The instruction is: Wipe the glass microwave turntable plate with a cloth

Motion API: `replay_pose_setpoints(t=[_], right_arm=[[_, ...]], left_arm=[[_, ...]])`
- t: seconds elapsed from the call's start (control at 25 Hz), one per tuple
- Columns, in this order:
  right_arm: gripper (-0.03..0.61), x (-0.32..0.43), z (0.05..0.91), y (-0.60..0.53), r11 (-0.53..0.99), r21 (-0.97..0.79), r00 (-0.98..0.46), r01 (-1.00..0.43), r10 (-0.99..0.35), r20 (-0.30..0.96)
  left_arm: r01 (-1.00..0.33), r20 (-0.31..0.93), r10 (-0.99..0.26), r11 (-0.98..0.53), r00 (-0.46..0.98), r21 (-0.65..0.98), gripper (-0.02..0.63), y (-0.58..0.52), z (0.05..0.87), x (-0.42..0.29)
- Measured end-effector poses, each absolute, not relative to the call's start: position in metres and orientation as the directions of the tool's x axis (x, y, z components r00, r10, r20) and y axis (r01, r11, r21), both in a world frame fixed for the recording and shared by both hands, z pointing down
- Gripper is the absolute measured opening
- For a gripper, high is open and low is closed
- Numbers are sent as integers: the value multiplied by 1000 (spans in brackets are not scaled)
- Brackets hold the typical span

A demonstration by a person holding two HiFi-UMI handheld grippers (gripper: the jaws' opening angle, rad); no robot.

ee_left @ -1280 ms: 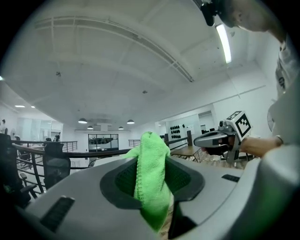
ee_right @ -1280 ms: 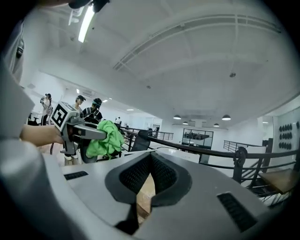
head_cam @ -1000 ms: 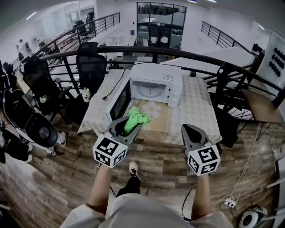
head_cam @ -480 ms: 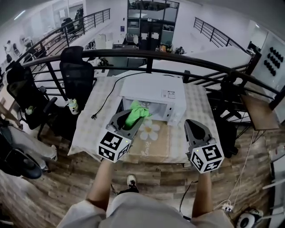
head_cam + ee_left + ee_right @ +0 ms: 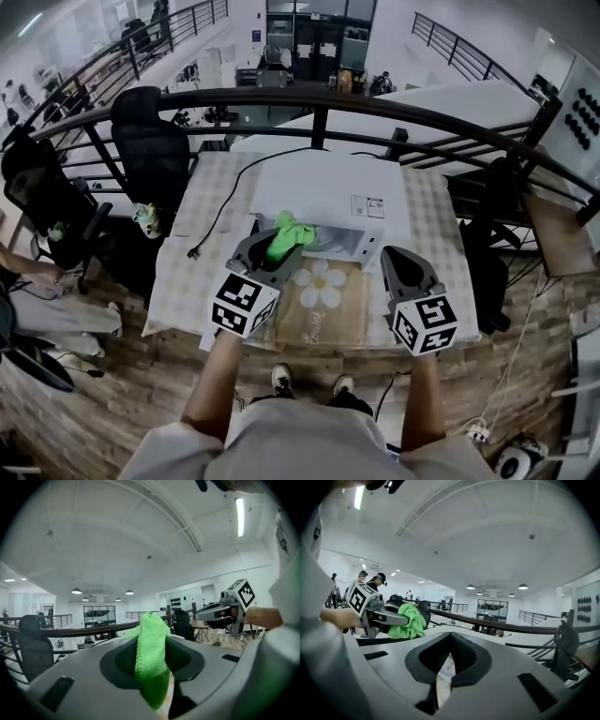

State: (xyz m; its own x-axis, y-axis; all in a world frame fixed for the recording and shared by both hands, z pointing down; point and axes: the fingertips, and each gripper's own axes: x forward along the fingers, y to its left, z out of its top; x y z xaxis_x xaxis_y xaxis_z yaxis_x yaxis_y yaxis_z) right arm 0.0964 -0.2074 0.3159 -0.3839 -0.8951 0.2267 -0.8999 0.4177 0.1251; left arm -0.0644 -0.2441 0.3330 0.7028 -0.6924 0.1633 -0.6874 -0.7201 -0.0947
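A white microwave stands on the table with its door open; I look down on its top and see only a sliver of its opening. The glass turntable plate cannot be made out. My left gripper is shut on a green cloth, which hangs just in front of the opening's left side. In the left gripper view the cloth is pinched between the jaws. My right gripper hovers to the right of the opening, shut with nothing in it; its pads meet at the tip.
A beige mat with a daisy print lies before the microwave on the checked tablecloth. A black power cable trails left. A black railing runs behind the table, and an office chair stands at the left.
I have stepped up to the table, so the microwave is now seen from above. Both grippers moved forward over the table's front; the left one carried the cloth up to the opening.
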Motion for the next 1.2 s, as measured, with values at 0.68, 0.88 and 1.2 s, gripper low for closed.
replay_pose_setpoints(t=[0.68, 0.88, 1.2], right_arm=[[12, 122, 420, -271, 516, -14, -487, -857, -799, 354], [12, 121, 452, -281, 545, -49, -519, -837, -763, 385], [14, 104, 493, -295, 575, -18, -524, -818, -732, 436]], left_arm=[[-790, 395, -742, -610, 542, -62, 144, -291, 461, -33], [-816, 423, -751, -577, 507, -46, 146, -316, 497, -32], [-872, 431, -803, -485, 412, -69, 146, -380, 558, -35]])
